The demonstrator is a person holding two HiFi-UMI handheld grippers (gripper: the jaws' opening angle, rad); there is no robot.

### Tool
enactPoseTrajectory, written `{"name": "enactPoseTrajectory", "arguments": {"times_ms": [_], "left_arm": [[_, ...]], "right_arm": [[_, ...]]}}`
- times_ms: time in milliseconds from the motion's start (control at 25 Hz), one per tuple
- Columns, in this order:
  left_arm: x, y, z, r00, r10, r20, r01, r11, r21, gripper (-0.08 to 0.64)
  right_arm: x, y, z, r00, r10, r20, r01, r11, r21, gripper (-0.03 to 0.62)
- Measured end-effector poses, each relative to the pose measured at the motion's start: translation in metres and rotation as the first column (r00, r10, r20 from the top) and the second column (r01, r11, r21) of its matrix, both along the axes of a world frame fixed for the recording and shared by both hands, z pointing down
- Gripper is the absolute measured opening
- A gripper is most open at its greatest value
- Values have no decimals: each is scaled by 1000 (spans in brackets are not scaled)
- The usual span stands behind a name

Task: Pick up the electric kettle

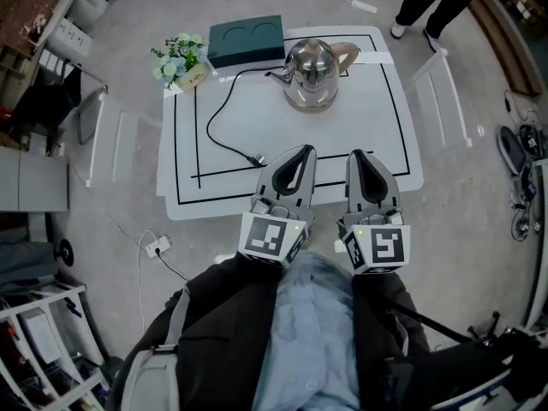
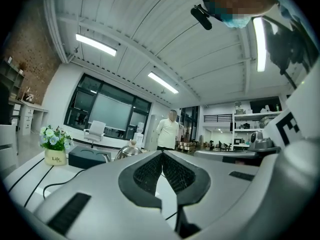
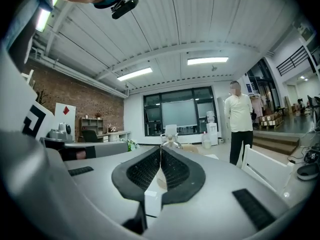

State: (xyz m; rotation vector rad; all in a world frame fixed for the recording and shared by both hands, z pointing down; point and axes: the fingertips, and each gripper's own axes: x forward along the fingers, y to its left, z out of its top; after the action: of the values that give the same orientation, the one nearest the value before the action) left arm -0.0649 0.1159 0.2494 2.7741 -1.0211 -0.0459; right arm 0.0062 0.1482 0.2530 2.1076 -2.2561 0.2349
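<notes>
Bench (image 1: 360, 118) far edge holds the electric kettle (image 1: 310, 74); left hand-held gripper (image 1: 300, 154) and right hand-held gripper (image 1: 360, 157) closed, so I'd open one before its handle (image 1: 347, 54).

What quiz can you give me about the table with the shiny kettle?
1. True or false: the electric kettle stands on the white table.
2. What sits at the table's far left corner? A flowers, B a cup, C a book.
3. Are the fingers of the left gripper and the right gripper open or shut?
Key: 1 true; 2 A; 3 shut, both.
</notes>
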Motion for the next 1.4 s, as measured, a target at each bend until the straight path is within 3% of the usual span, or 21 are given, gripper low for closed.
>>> {"name": "enactPoseTrajectory", "arguments": {"times_ms": [480, 720, 1120, 1400], "left_arm": [[17, -28, -16, 999, 23, -38, -22, 999, 30, 11], [34, -43, -19, 999, 4, -34, -3, 999, 37, 11], [51, -86, -8, 992, -125, 11, 125, 992, 5, 11], [47, -110, 15, 971, -237, 31, 239, 970, -53, 11]], "right_arm": [[19, -24, -18, 999, 44, -26, -43, 999, 25, 18], [37, -41, -20, 999, 19, -27, -18, 999, 34, 18], [59, -98, -8, 993, -119, -9, 119, 993, 7, 18], [69, -131, 13, 982, -187, 11, 187, 981, -54, 18]]}}
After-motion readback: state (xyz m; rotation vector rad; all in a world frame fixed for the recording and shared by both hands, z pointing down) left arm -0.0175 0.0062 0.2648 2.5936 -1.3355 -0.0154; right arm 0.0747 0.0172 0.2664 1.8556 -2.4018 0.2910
